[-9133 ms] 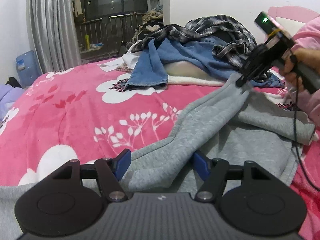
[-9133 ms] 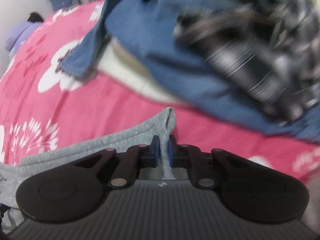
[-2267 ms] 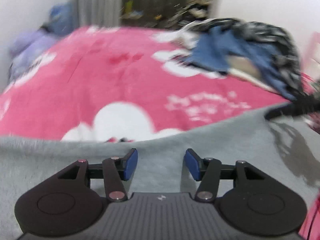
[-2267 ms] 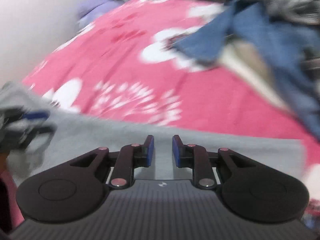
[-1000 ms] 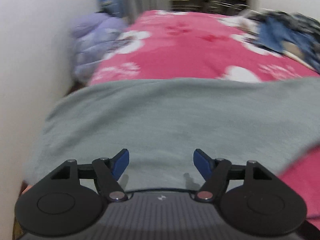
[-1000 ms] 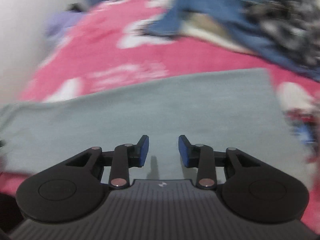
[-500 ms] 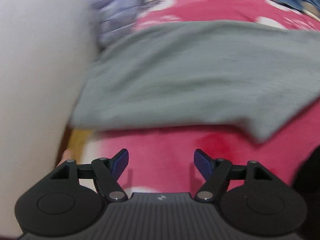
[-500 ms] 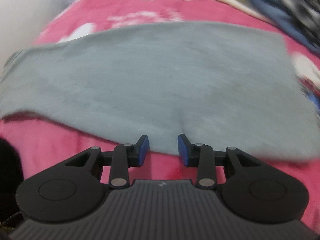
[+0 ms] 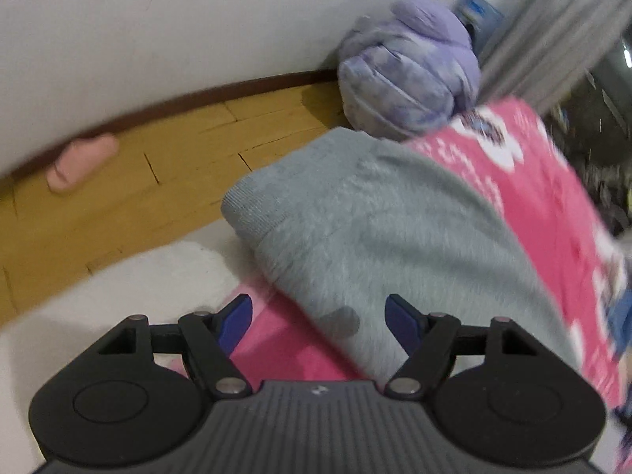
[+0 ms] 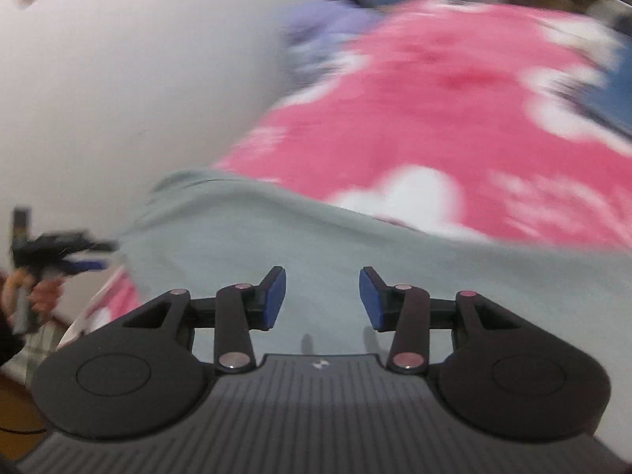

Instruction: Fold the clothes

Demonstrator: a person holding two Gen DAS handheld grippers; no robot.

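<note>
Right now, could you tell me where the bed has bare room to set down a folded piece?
Free: the pink blanket beyond the grey garment, up toward the purple bundle. Crowded: the near edge, covered by the grey garment, and the far right, where blue clothing lies.

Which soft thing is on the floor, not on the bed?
The purple bundle, on the floor against the wall. The grey garment lies on the pink blanket.

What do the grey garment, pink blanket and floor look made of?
Grey garment: looks like knit fleece, matte and fuzzy, with a ribbed band at its end. Pink blanket: probably plush fleece, soft nap, white flower print. Floor: seems wood parquet, yellowish blocks with visible seams.
</note>
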